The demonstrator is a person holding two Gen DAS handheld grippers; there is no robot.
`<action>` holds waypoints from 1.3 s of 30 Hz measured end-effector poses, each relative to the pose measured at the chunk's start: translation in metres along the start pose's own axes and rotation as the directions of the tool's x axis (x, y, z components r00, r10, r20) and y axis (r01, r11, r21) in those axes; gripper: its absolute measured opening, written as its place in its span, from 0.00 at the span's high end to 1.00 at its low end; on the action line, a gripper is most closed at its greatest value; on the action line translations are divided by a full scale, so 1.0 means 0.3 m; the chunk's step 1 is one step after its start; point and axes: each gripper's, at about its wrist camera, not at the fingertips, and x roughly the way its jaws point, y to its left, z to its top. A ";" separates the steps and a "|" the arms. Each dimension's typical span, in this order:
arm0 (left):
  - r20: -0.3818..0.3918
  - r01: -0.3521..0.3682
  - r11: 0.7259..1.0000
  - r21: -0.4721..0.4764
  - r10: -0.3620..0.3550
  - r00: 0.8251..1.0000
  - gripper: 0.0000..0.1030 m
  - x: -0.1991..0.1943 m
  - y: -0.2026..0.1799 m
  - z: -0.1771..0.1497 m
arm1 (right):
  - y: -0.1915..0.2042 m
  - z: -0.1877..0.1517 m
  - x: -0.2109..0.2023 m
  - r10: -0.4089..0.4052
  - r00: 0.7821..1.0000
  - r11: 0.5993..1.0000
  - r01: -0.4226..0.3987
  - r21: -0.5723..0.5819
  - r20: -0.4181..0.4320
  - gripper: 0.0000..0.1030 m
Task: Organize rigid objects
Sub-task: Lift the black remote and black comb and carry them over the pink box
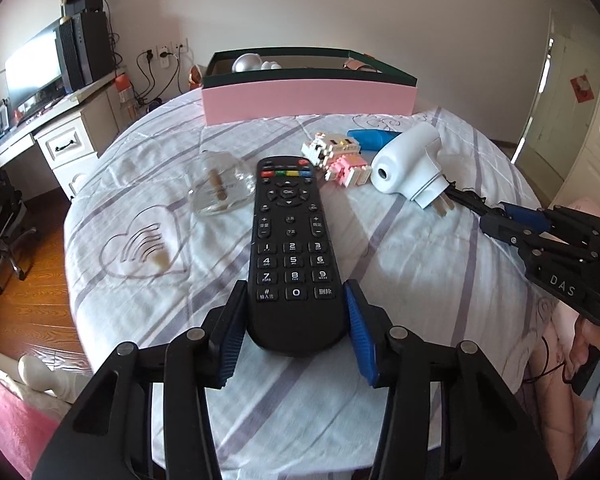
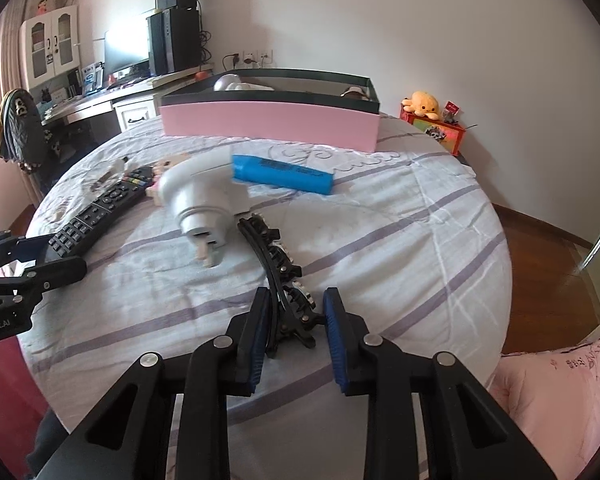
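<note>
Remote control (image 1: 292, 248), black, lies flat on the striped bedsheet (image 1: 420, 264), its near end between the left gripper (image 1: 296, 320)'s blue pads (image 1: 358, 340); the jaws stand wide, just beside its edges, and whether they touch it I cannot tell. To its left rests a clear glass piece (image 1: 220, 188); at its far right, a pink-and-white brick figure (image 1: 340, 160), a blue case (image 1: 374, 138) and a white plug-in device (image 1: 410, 164). Right of that, the right gripper (image 2: 294, 320) has its jaws open around the near end of a black hair clip (image 2: 278, 268) on the sheet, not clamped. Farther back sits a pink box (image 1: 308, 96) with a dark rim.
</note>
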 end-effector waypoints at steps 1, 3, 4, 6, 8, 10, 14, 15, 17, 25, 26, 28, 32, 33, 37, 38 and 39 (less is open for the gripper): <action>-0.001 0.007 1.000 -0.002 -0.007 1.000 0.54 -0.006 0.004 -0.005 | 0.005 -0.003 -0.003 0.000 1.000 1.000 0.000 0.000 0.000 0.73; 0.001 0.017 1.000 -0.016 -0.017 1.000 0.54 -0.013 0.014 -0.010 | 0.010 -0.005 -0.006 0.010 1.000 1.000 -0.010 0.003 -0.004 0.73; 0.001 0.022 0.999 -0.024 -0.022 1.000 0.54 -0.012 0.016 -0.009 | 0.007 -0.003 -0.005 0.015 1.000 1.000 -0.014 0.008 -0.007 0.73; 0.002 0.032 0.999 -0.039 -0.032 0.999 0.53 -0.008 0.022 -0.004 | -0.001 0.001 -0.001 0.021 1.000 1.000 -0.021 0.011 -0.006 0.73; 0.003 0.028 0.999 -0.038 -0.028 1.000 0.52 -0.001 0.022 0.007 | -0.009 0.012 0.008 0.030 0.999 1.000 -0.030 0.007 -0.011 0.73; 0.001 0.030 0.999 -0.038 -0.030 1.000 0.50 0.008 0.023 0.018 | -0.006 0.025 0.016 0.029 1.000 1.000 -0.029 -0.008 -0.013 0.73; -0.002 0.037 0.998 -0.040 -0.038 0.999 0.46 0.030 0.015 0.047 | 0.004 0.044 0.038 0.023 1.000 0.999 -0.024 -0.033 -0.016 0.69; -0.004 0.035 0.999 -0.039 -0.036 0.999 0.46 0.037 0.012 0.053 | 0.007 0.050 0.045 0.022 1.000 0.999 -0.022 -0.040 -0.017 0.68; -0.011 0.025 0.999 -0.036 -0.026 1.000 0.45 0.051 0.009 0.066 | 0.013 0.057 0.059 0.020 1.000 0.998 -0.020 -0.054 -0.010 0.68; -0.012 -0.043 0.999 0.001 0.043 0.999 0.45 0.105 -0.021 0.102 | -0.033 0.074 0.096 -0.044 0.999 0.999 0.043 0.029 0.023 0.81; -0.010 -0.052 0.999 0.008 0.052 0.999 0.45 0.111 -0.026 0.103 | -0.031 0.078 0.101 -0.048 0.999 0.999 0.048 0.024 0.023 0.81; -0.004 -0.058 0.998 0.006 0.058 0.998 0.44 0.119 -0.027 0.107 | -0.027 0.084 0.109 -0.054 0.998 0.998 0.054 0.020 0.025 0.80; -0.001 -0.057 0.998 0.007 0.057 0.998 0.38 0.137 -0.028 0.121 | -0.039 0.090 0.118 -0.038 0.999 0.998 0.037 0.043 0.027 0.80; 0.001 -0.059 0.998 0.010 0.059 0.998 0.35 0.141 -0.030 0.124 | -0.042 0.091 0.120 -0.034 0.999 0.998 0.033 0.045 0.027 0.80; 0.013 -0.056 0.998 0.012 0.056 0.998 0.38 0.149 -0.032 0.129 | -0.043 0.097 0.129 -0.022 0.999 0.999 0.021 0.038 0.029 0.79; 0.023 -0.055 0.998 0.016 0.054 0.998 0.39 0.149 -0.033 0.127 | -0.043 0.098 0.131 -0.019 0.999 0.999 0.018 0.037 0.031 0.78; 0.030 -0.058 0.998 0.018 0.057 0.998 0.44 0.147 -0.033 0.124 | -0.042 0.099 0.132 -0.018 0.999 0.999 0.017 0.041 0.030 0.78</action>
